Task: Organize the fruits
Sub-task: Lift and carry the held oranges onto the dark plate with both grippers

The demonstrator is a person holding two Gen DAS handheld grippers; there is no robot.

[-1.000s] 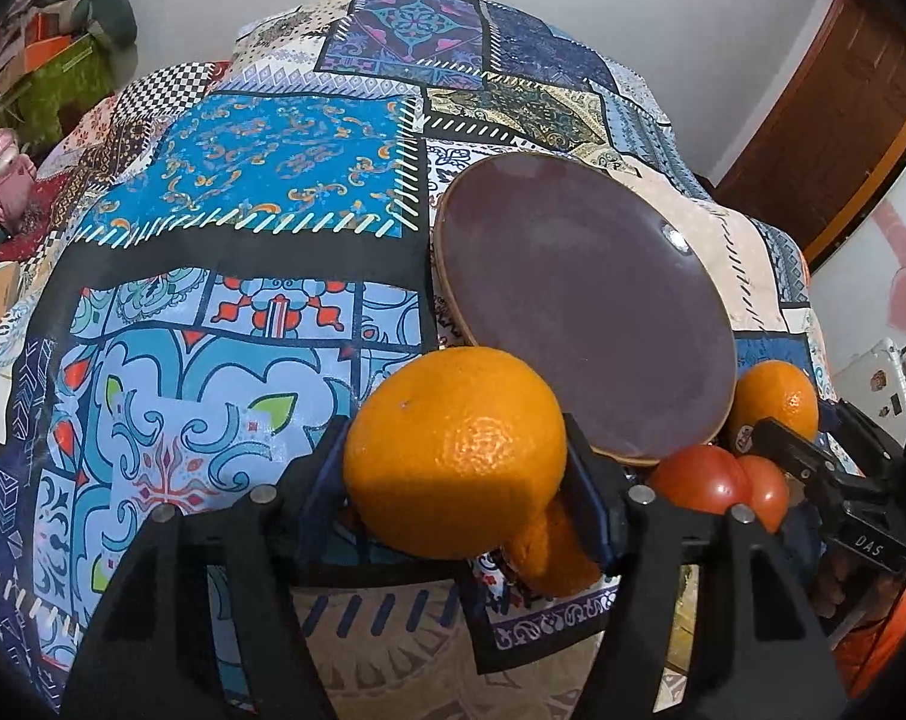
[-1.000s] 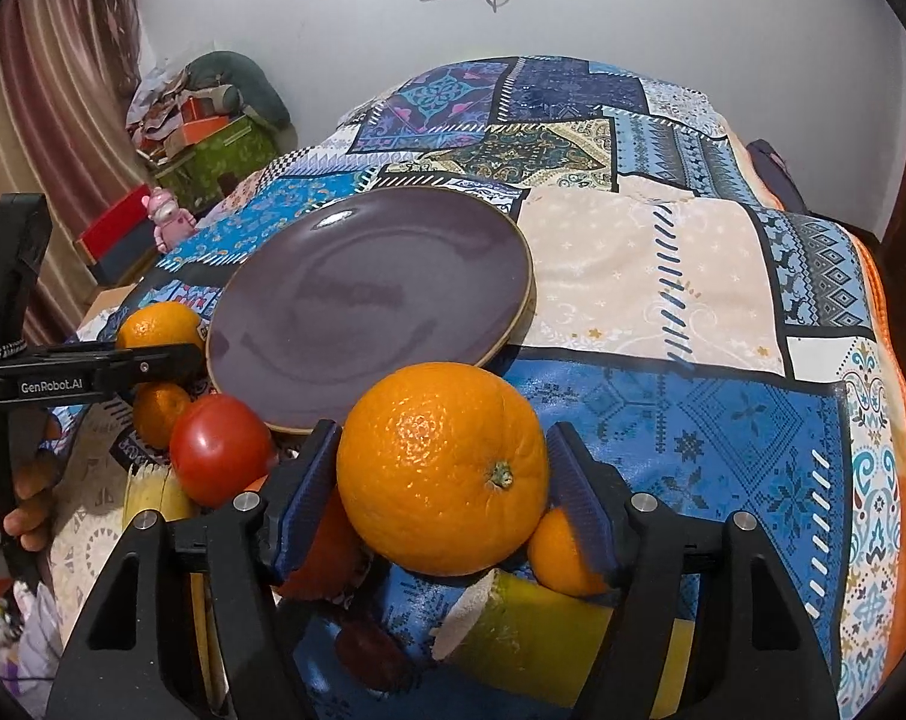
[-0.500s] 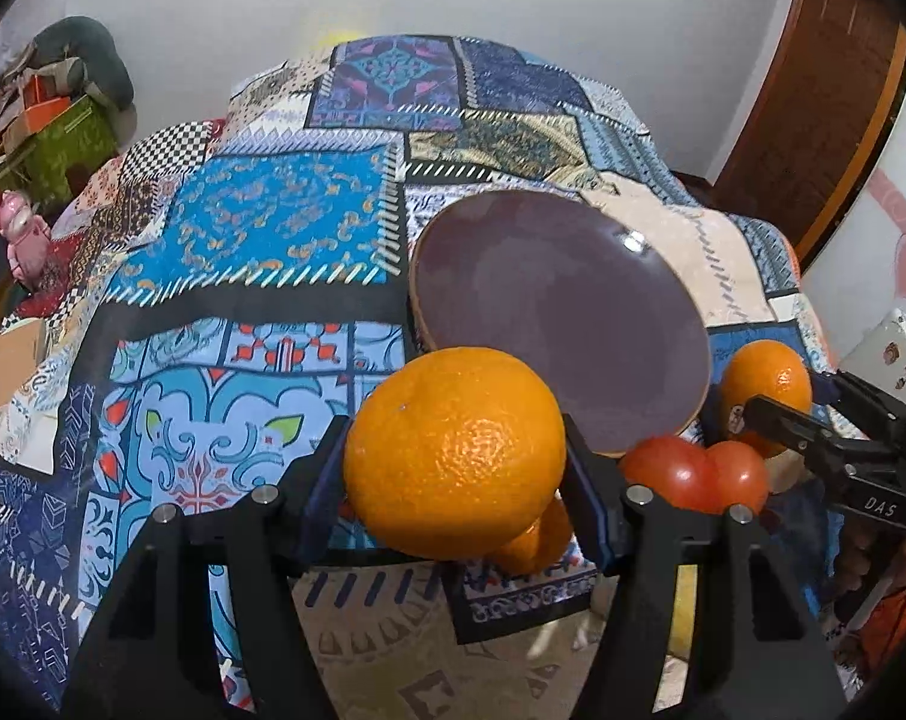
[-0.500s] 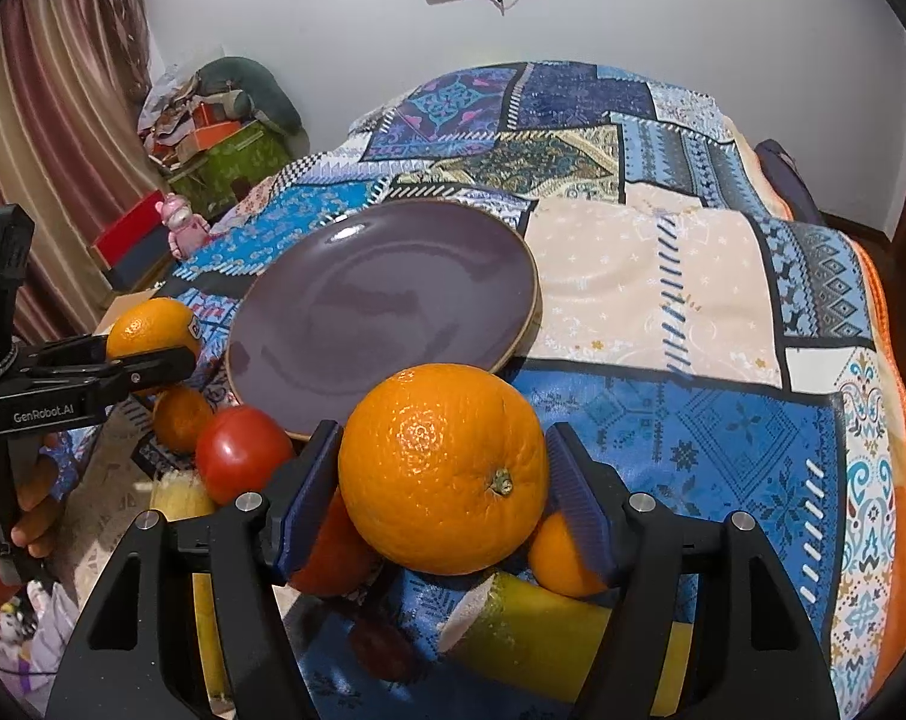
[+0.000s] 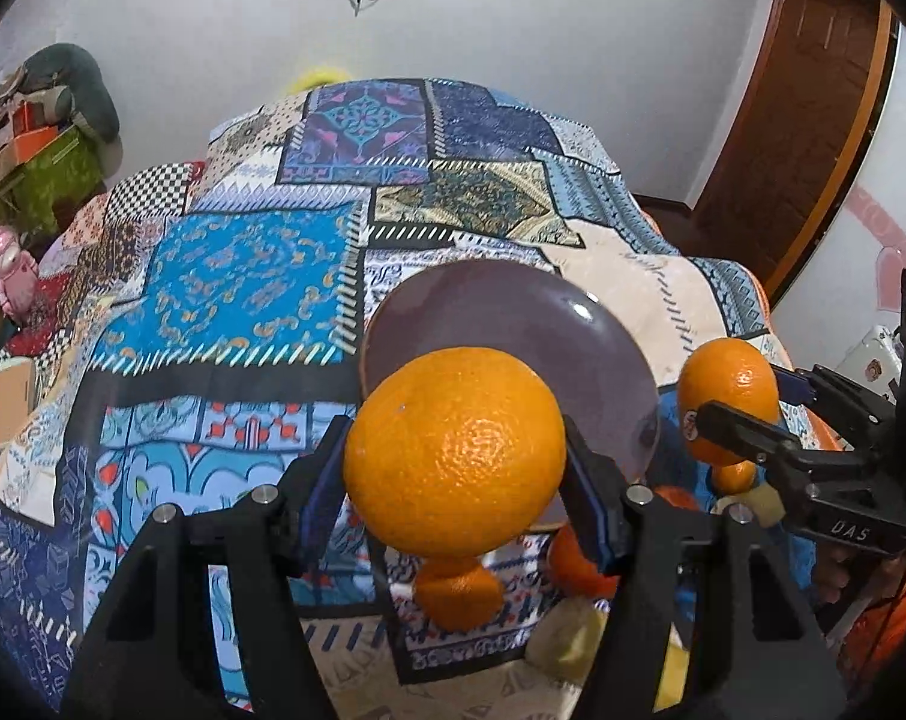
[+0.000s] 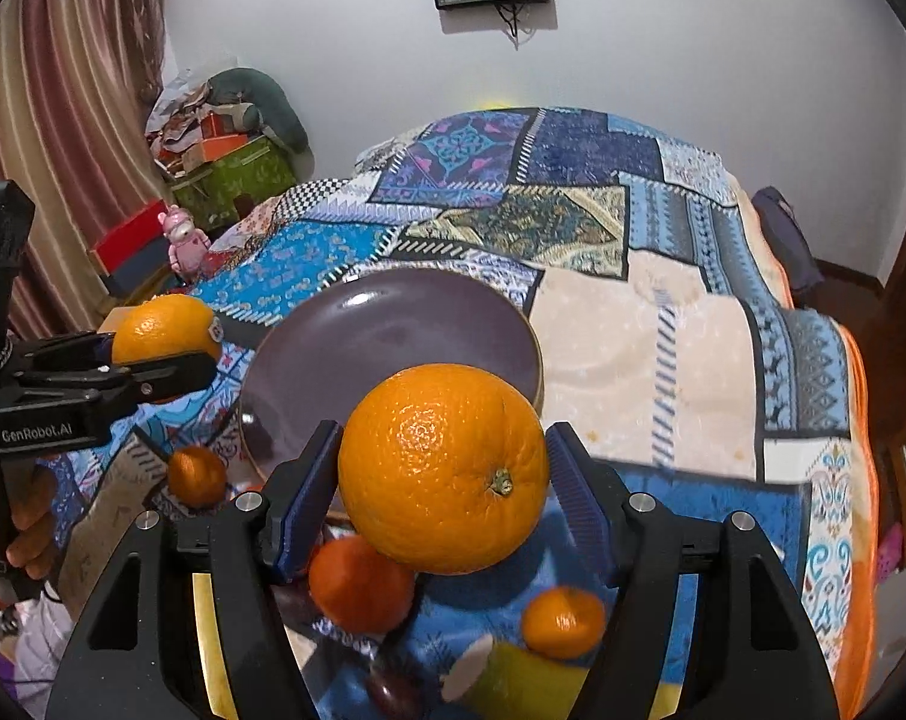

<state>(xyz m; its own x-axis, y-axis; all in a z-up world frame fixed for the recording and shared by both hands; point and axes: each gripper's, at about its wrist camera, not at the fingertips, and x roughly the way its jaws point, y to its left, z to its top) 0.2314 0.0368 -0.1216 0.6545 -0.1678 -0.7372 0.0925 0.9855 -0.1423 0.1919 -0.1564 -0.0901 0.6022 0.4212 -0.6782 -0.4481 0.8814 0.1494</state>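
Both grippers now ride higher above the patchwork bedspread [image 5: 225,276] than a second ago: our left gripper [image 5: 453,462] clamps one orange [image 5: 453,450], our right gripper [image 6: 444,474] another orange [image 6: 444,468]. Just beyond them lies the empty purple plate [image 6: 393,330], so we judge both lifts done and placing next.

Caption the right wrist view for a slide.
Right gripper holds an orange above the empty purple plate; left gripper holds another.
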